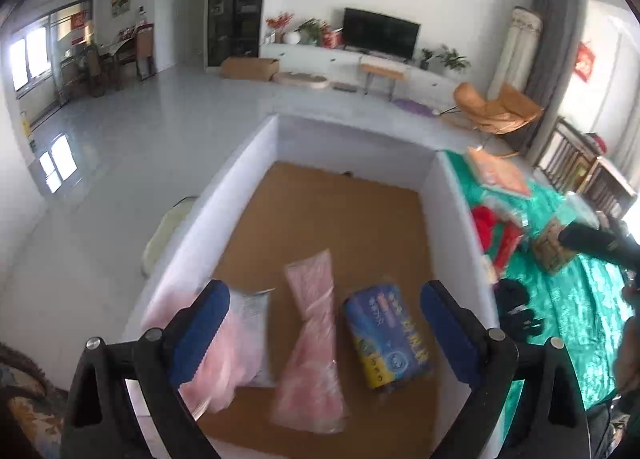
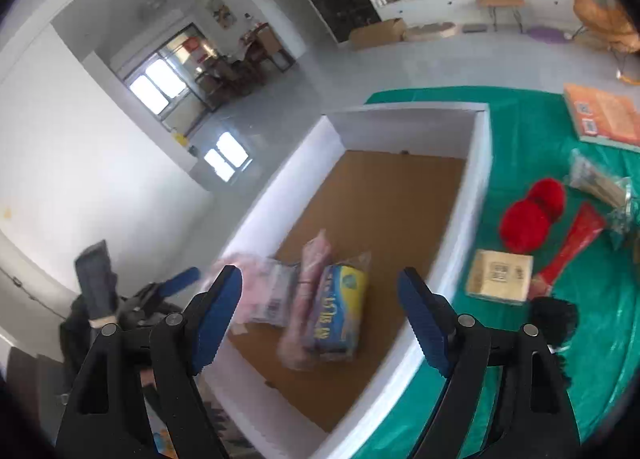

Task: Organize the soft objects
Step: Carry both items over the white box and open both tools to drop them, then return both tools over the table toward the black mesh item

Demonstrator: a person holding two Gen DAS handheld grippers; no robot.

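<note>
A white box [image 1: 248,163] with a brown floor stands on a green cloth [image 1: 572,311]. In it lie a pink packet [image 1: 312,339], a blue and yellow packet [image 1: 388,335] and a pink and white packet [image 1: 236,343]. My left gripper [image 1: 324,323] is open and empty above the box's near end. My right gripper [image 2: 320,311] is open and empty over the box [image 2: 480,147], above the same packets [image 2: 340,307]. On the cloth to the right lie two red pompoms [image 2: 528,215], a black fluffy item [image 2: 556,315], a red packet [image 2: 576,247] and a tan box [image 2: 500,275].
An orange flat pack [image 2: 604,115] and a clear bag [image 2: 600,183] lie at the cloth's far right. The left gripper [image 2: 176,283] shows at the left of the right wrist view. Beyond the box is grey floor, a TV unit [image 1: 380,35] and an orange chair [image 1: 500,107].
</note>
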